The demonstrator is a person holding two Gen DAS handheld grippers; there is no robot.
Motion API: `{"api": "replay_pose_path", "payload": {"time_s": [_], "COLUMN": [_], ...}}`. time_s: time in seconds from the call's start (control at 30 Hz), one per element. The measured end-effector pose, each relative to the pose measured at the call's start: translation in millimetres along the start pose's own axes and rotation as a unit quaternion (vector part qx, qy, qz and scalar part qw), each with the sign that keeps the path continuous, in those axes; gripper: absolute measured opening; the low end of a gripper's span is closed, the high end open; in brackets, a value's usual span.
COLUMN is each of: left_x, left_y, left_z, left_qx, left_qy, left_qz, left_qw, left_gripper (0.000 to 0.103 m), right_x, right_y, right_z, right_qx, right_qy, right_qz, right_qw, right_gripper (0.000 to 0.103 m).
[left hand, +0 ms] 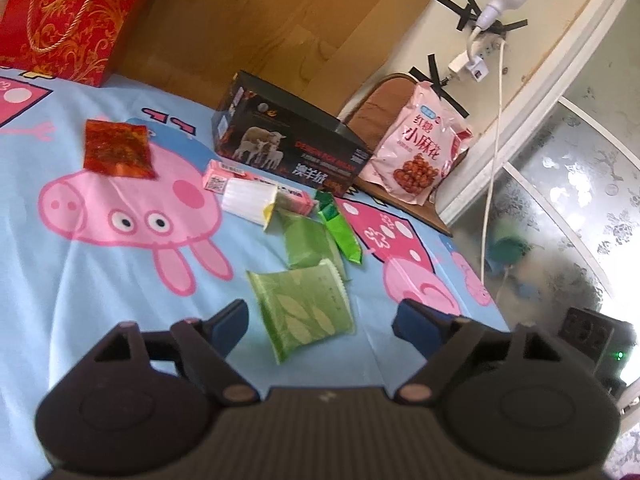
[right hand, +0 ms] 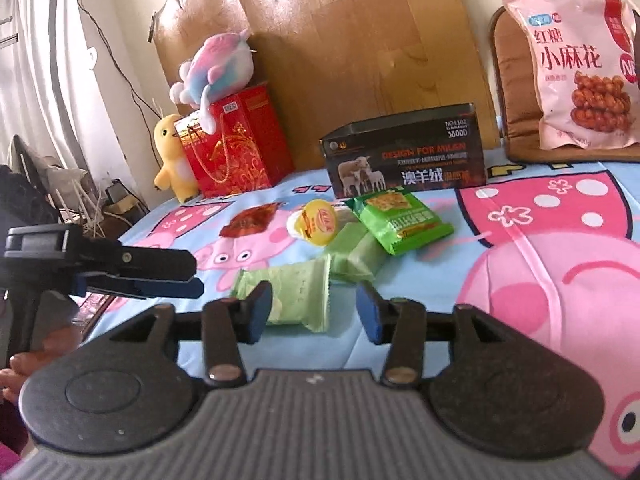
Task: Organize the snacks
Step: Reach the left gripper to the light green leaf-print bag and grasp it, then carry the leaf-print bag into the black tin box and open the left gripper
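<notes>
Nearest the right gripper [right hand: 314,310], jaws spread wide and holding nothing, lies a pale green pastry packet [right hand: 292,292] on the Peppa Pig bedsheet [right hand: 540,264]; the left gripper [left hand: 320,320], equally open and empty, hovers over the same packet [left hand: 304,312]. At 12 o'clock sit 2 more green packets, a jelly cup [right hand: 314,222] and a dark sheep-print box [right hand: 404,160]; at 2 o'clock, a pink twist-snack bag [right hand: 576,68]

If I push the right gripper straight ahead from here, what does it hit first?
Most likely the pale green wrapped snack, lying between the open fingers of the right gripper. Behind it sits another pale green pack. Depth is uncertain.
</notes>
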State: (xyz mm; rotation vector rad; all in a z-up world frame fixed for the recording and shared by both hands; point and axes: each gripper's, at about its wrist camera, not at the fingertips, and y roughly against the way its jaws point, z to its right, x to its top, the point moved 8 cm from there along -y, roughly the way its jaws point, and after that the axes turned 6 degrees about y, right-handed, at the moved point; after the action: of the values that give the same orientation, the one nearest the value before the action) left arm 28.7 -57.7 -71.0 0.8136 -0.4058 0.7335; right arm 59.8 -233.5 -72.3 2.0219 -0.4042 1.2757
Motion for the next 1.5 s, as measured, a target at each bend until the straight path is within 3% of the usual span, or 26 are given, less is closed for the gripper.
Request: {"api": "replay_pose_path", "payload": {"time_s": [0.43, 0.7, 0.87, 0.97, 1.03, 1.07, 1.1, 1.13, 1.2, 1.27, 1.37, 1.5], "left_x": [-0.3, 19.4, 18.1, 9.4, 1.1, 0.0, -2.1, -4.2, -1.1, 10.1, 39.6, 93.9], "left_y": [-2.6, 3.9, -7.3, -21.2, -34.3, -35.8, -39.5, -44.1, -46.0, -42.9, -35.1, -39.1], "left_z": [-2.9, -12.9, -11.3, -14.1, -18.8, -17.9, -15.7, -12.4, -8.7, -5.8, 7.7, 37.9], "left_qx": [0.002, 0.009, 0.004, 0.011, 0.019, 0.016, 0.013, 0.010, 0.028, 0.033, 0.018, 0.022], "left_qy": [-0.006, 0.000, -0.001, 0.003, 0.012, 0.008, 0.002, -0.002, -0.018, -0.027, -0.043, -0.093], "left_qz": [-0.007, 0.012, -0.007, -0.032, -0.061, -0.052, -0.058, -0.070, -0.063, -0.055, -0.037, 0.002], "left_qw": [1.0000, 0.9999, 1.0000, 0.9994, 0.9979, 0.9985, 0.9983, 0.9975, 0.9975, 0.9976, 0.9982, 0.9955], "left_gripper": [0.087, 0.087, 0.087, 0.081, 0.067, 0.066, 0.055, 0.051, 0.051, 0.051, 0.051, 0.056], "right_x": [-10.0, -11.1, -10.2, -7.3, -10.4, -12.8, -16.0, -17.4, -17.9, -15.4, 0.3, 47.4], "right_y": [-13.8, -13.7, -20.6, -26.7, -35.9, -41.2, -46.8, -50.3, -54.4, -55.8, -50.4, -46.3], "right_z": [-22.0, -30.7, -27.6, -20.1, -18.6, -19.2, -21.0, -25.1, -36.0, -43.4, -42.1, -35.3], "right_qx": [0.042, 0.041, 0.026, 0.021, 0.024, 0.024, 0.028, 0.032, 0.037, 0.022, 0.014, 0.001], "right_qy": [0.016, 0.042, 0.064, 0.070, 0.088, 0.100, 0.109, 0.123, 0.149, 0.168, 0.163, 0.177], "right_qz": [-0.025, -0.027, -0.033, -0.041, -0.064, -0.074, -0.085, -0.082, -0.079, -0.069, -0.035, 0.021], "right_qw": [0.999, 0.998, 0.997, 0.996, 0.994, 0.992, 0.990, 0.988, 0.985, 0.983, 0.986, 0.984], "right_gripper": [0.055, 0.059, 0.067, 0.072, 0.074, 0.074, 0.075, 0.072, 0.049, 0.042, 0.039, 0.039]}}
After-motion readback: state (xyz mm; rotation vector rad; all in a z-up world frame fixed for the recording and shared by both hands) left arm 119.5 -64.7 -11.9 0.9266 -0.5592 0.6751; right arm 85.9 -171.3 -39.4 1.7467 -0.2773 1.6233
